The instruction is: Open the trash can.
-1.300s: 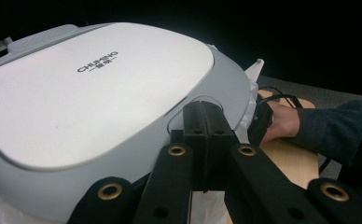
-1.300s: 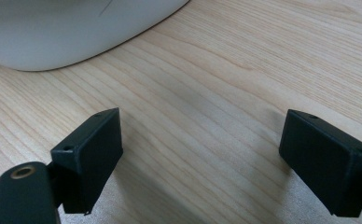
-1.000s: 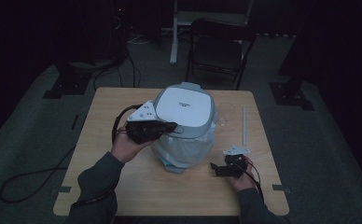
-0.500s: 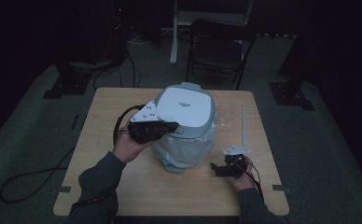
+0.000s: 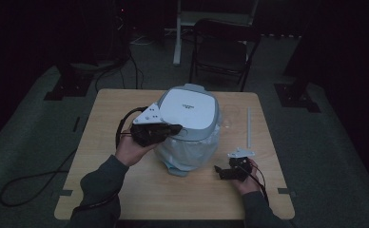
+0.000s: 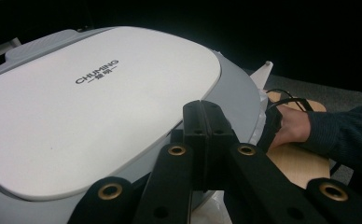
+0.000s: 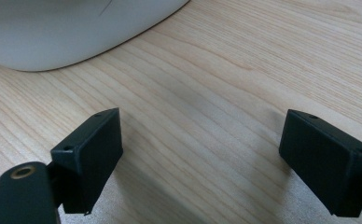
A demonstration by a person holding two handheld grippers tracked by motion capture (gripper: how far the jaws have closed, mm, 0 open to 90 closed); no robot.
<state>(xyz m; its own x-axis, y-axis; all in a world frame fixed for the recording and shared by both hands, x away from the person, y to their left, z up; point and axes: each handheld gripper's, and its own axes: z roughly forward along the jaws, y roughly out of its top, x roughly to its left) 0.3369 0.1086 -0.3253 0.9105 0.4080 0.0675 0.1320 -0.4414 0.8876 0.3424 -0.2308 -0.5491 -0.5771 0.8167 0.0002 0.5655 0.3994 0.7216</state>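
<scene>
A bin with a white lid (image 5: 189, 107) and a grey rim stands mid-table, a pale plastic bag (image 5: 187, 154) around its body. The lid (image 6: 90, 107) carries dark lettering. My left gripper (image 5: 175, 128) is held at the lid's left front edge; its jaws (image 6: 202, 112) are pressed together with nothing between them, tips just over the grey rim. My right gripper (image 5: 219, 172) rests low on the table (image 5: 125, 190) to the right of the bin's base, open, with bare wood between its fingers (image 7: 200, 135). The bin's pale base (image 7: 53, 32) lies just beyond.
A thin white strip (image 5: 249, 126) lies on the table's right side. A dark folding chair (image 5: 223, 47) stands behind the table. Cables (image 5: 30, 183) trail on the floor at the left. The person's other hand (image 6: 293, 126) lies beyond the bin.
</scene>
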